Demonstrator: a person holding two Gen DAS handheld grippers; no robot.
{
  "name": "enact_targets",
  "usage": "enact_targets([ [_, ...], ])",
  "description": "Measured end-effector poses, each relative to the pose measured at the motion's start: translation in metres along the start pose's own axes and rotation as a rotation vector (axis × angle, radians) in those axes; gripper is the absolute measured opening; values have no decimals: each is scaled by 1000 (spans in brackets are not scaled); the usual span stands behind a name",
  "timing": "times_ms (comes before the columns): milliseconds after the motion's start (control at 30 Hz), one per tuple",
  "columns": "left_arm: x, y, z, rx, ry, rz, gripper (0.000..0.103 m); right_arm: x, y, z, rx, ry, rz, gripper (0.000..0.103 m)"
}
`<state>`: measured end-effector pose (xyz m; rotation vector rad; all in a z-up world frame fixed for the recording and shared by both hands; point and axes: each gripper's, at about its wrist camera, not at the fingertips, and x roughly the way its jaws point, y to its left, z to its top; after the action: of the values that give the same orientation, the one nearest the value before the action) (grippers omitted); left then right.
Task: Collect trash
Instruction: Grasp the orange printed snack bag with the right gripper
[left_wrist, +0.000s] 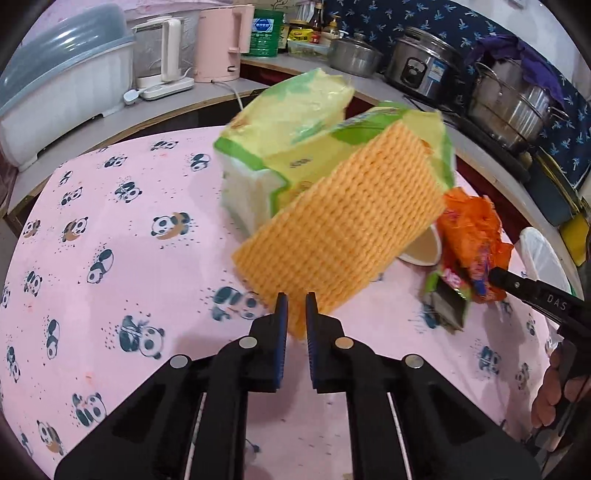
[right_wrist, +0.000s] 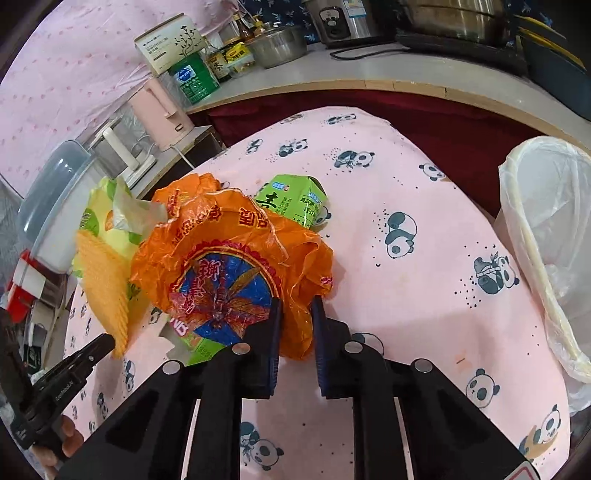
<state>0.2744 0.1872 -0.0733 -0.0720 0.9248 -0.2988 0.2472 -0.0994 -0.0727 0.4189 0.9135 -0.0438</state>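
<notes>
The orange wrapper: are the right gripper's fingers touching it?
Touching. The right wrist view shows the orange wrapper pinched between both fingers of the right gripper.

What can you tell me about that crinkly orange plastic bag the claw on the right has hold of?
The crinkly orange plastic bag is thin, glossy and crumpled. It carries red lettering and a round blue emblem with a red insect-like figure. The right claw pinches its lower edge between blue-padded fingers, and it appears lifted above the pink panda-print tablecloth. A green drink carton lies behind it.
</notes>
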Motion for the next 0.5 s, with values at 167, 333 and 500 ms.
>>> enact_targets([
  [167,-7,-17,-11,-14,30,-73,10,-21,7,-7,-52,-31,-9,13],
  [333,-29,-19,-14,-71,-41,-16,73,-46,-8,-12,-8,-65,-4,13],
  [500,-41,-12,-2,-57,-111,47,74,-69,-4,0,12,-143,33,13],
])
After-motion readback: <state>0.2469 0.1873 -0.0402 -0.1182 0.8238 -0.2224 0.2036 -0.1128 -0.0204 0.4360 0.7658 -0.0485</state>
